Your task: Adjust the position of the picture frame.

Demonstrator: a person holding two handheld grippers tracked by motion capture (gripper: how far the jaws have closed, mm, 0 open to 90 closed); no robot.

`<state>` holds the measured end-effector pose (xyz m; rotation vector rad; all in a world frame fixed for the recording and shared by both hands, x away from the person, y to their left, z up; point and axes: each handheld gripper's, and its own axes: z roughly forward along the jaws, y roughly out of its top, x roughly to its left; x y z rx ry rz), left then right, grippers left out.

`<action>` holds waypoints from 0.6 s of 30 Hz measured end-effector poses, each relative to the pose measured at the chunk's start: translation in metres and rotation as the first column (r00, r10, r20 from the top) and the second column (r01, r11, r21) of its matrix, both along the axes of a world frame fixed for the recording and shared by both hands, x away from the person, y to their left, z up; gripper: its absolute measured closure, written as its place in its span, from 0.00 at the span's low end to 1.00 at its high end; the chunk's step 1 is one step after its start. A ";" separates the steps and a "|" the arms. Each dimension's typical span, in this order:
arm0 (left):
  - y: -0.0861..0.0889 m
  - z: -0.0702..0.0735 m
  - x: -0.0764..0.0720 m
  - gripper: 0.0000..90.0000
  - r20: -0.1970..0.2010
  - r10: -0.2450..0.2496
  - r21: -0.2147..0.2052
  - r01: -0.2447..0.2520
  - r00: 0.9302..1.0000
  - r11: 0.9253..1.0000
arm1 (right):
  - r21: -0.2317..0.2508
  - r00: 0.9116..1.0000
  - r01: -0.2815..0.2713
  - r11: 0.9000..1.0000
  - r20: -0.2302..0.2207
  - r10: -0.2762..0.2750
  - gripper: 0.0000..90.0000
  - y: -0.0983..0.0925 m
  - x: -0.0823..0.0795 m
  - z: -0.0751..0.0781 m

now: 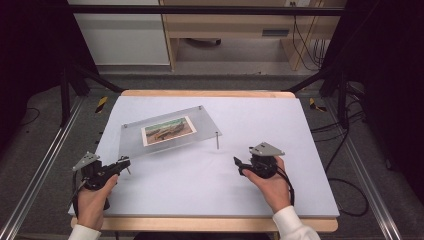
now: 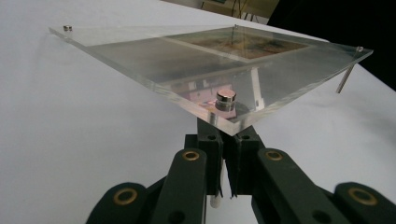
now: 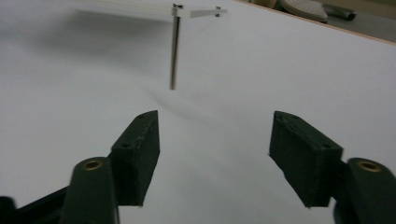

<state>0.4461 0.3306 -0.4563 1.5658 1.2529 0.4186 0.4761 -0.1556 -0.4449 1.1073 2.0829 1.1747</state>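
Observation:
A clear acrylic plate (image 1: 132, 141) with a landscape picture (image 1: 168, 130) in it stands raised above the white table on thin metal legs. My left gripper (image 1: 124, 162) sits at the plate's near left corner (image 2: 233, 123). Its jaws are closed right under the corner's bolt head (image 2: 226, 99) on the thin leg (image 2: 215, 200) there. My right gripper (image 1: 239, 165) rests to the right of the plate, open, with nothing between its fingers. In the right gripper view my right gripper (image 3: 215, 144) faces the plate's front right leg (image 3: 174, 51) from some way off.
A white mat (image 1: 210, 195) covers the table, with a wooden edge (image 1: 200, 224) at the front. Aluminium rails (image 1: 40, 165) run along both sides. A pale cabinet (image 1: 125, 35) and wooden furniture (image 1: 230, 25) stand beyond the far edge, and cables (image 1: 345, 150) lie on the floor at right.

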 end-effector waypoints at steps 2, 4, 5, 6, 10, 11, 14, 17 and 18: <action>0.000 0.000 0.000 0.94 -0.001 0.003 -0.012 -0.003 1.000 1.000 | 0.014 1.000 -0.013 1.000 -0.010 0.013 0.43 0.011 0.010 0.001; 0.001 0.000 0.000 0.94 -0.004 0.001 -0.015 -0.001 1.000 1.000 | 0.032 1.000 -0.014 0.999 -0.026 0.014 0.48 0.021 0.021 0.000; 0.001 0.000 0.000 0.94 -0.005 -0.001 -0.018 0.001 1.000 1.000 | 0.039 1.000 -0.013 0.999 -0.027 0.014 0.50 0.025 0.026 0.000; 0.001 0.001 0.000 0.94 -0.004 -0.002 -0.021 0.002 1.000 1.000 | 0.048 1.000 -0.012 0.999 -0.026 0.014 0.52 0.029 0.031 0.000; 0.000 0.002 0.000 0.94 0.005 -0.006 -0.024 0.006 1.000 1.000 | 0.067 0.998 -0.040 0.997 -0.041 0.043 0.58 0.044 0.050 -0.002; -0.001 0.002 -0.001 0.94 0.005 -0.007 -0.028 0.007 1.000 1.000 | 0.082 0.998 -0.041 0.996 -0.046 0.045 0.59 0.047 0.054 -0.003; 0.000 0.002 0.000 0.94 0.006 -0.010 -0.031 0.010 1.000 0.999 | 0.098 0.998 -0.049 0.994 -0.046 0.054 0.63 0.053 0.064 -0.005; 0.000 0.003 -0.001 0.94 0.008 -0.013 -0.035 0.013 1.000 0.999 | 0.128 0.997 -0.062 0.990 -0.038 0.067 0.68 0.058 0.072 -0.006; 0.000 0.003 -0.001 0.94 0.009 -0.011 -0.038 0.012 1.000 0.999 | 0.140 0.997 -0.061 0.988 -0.048 0.068 0.71 0.059 0.074 -0.007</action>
